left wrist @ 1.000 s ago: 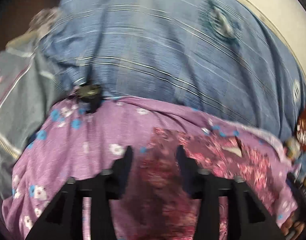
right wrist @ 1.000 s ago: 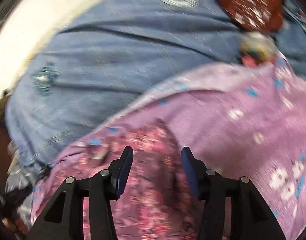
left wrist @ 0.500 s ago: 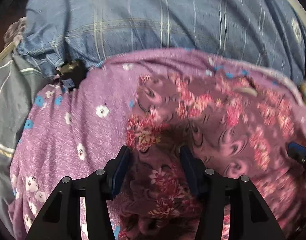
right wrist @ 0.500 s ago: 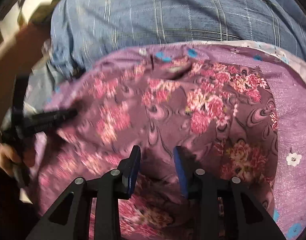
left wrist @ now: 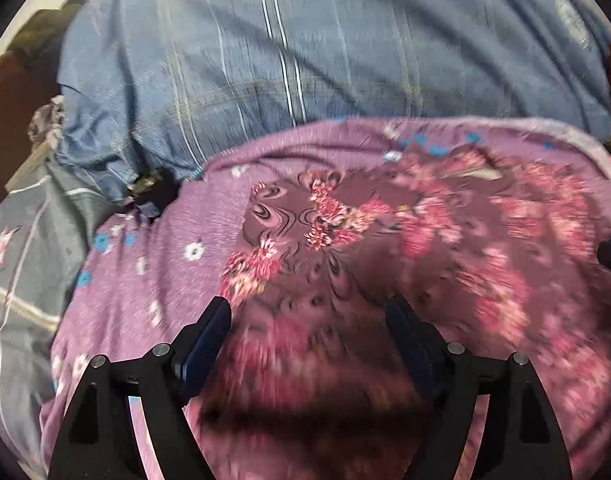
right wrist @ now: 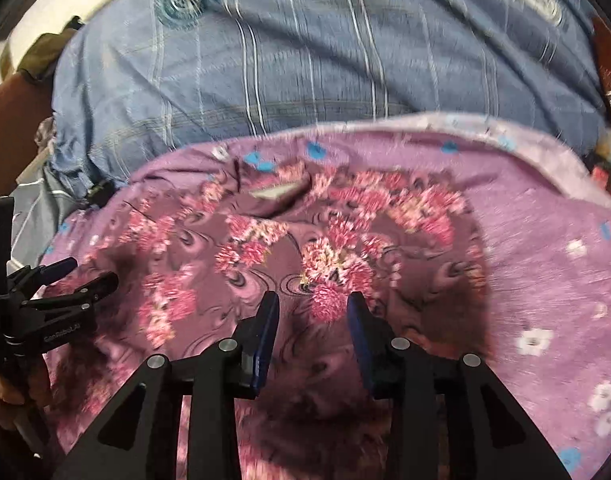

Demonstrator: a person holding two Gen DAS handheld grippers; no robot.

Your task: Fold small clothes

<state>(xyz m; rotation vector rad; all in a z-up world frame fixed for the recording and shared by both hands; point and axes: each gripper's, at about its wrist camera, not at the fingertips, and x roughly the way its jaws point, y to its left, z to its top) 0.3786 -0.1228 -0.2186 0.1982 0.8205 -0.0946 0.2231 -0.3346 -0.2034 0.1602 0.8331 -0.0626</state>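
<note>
Your left gripper (left wrist: 307, 320) is nearest in its own view, jaws spread wide, hovering over the dark floral garment (left wrist: 385, 280) with nothing between the fingers. Whether the tips touch the cloth you can't tell, it's blurred there. Your right gripper (right wrist: 311, 312) has its jaws apart too, narrower gap, over the same dark floral garment (right wrist: 305, 248), nothing pinched. In the right wrist view your left gripper (right wrist: 69, 276) shows at the left edge, over the garment's left side.

The garment is maroon with pink flower clusters and dark swirl marks, lying spread flat and slightly rumpled. Its long axis looks to run left-right across both views. A small pale label sits at the far edge (right wrist: 279, 192), so the neck or waist end seems to point away from you; which opening it is can't be told.

It lies on top of a purple flowered cloth (right wrist: 545, 260) with white and blue blossoms, which sticks out past it on the left, right and far sides. Beyond that is a blue striped sheet (right wrist: 325, 60) with round printed motifs. A grey checked fabric (left wrist: 21, 280) lies at the far left.
</note>
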